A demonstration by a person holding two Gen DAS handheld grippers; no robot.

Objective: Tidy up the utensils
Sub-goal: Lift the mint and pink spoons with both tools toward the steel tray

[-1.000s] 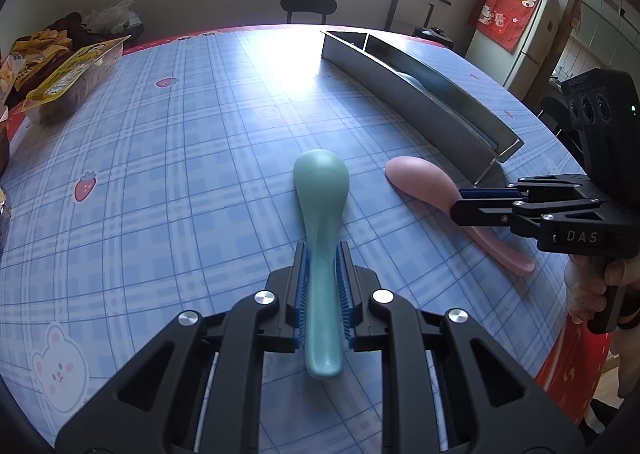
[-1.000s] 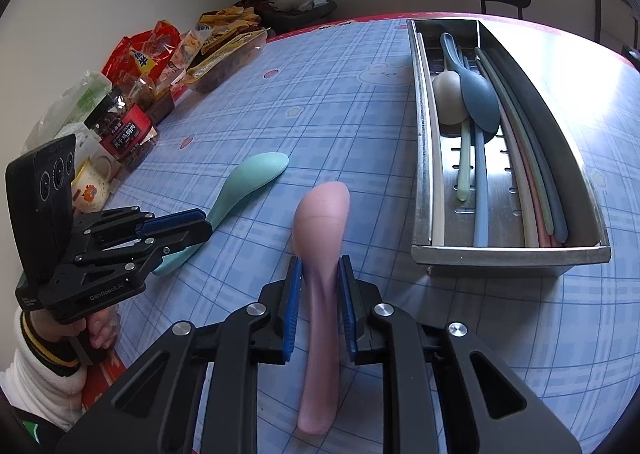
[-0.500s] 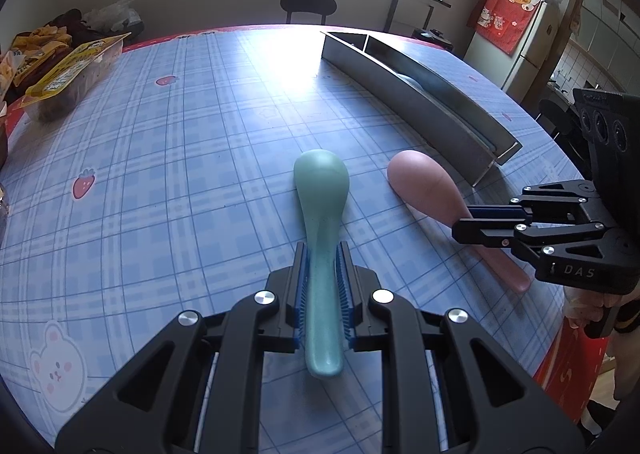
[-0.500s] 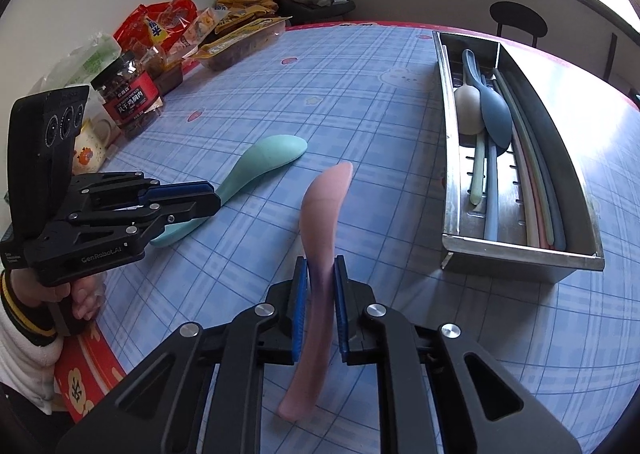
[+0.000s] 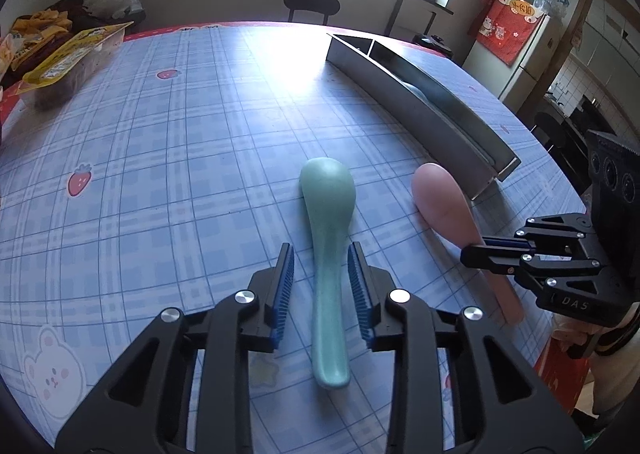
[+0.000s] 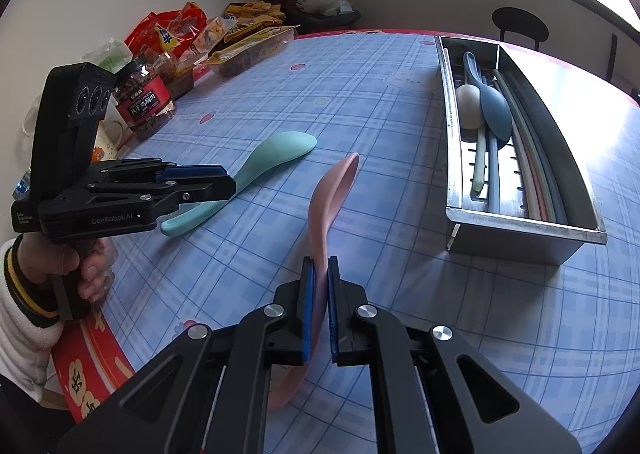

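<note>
Now the right gripper (image 6: 319, 286) has its blue-padded fingers (image 6: 306, 302) pressed together on the handle of the pink spoon (image 6: 326, 210), which is turned on edge with its bowl pointing away toward the far side of the bench (image 6: 360, 94); whether the bowl touches the cloth cannot be told. The left gripper (image 5: 321, 278) has its fingers (image 5: 284, 286) spread apart on either side of the green spoon (image 5: 328, 238), with clear gaps between the pads and the handle, so nothing is held there. That green spoon lies flat on the blue checked cloth, bowl away from the camera, handle end between the two black arms. From the left wrist view the pink spoon sits just to the right of the green one, near the short end of the metal tray (image 5: 432, 122). From the right wrist view the tray (image 6: 520, 226) stands to the right, apart from both spoons, and holds a dark blue spoon (image 6: 494, 110), a white spoon (image 6: 468, 102) and several long thin coloured utensils lying lengthwise. Snack packets (image 6: 248, 50) and a red-labelled jar (image 6: 142, 102) crowd the bench's left edge.
</note>
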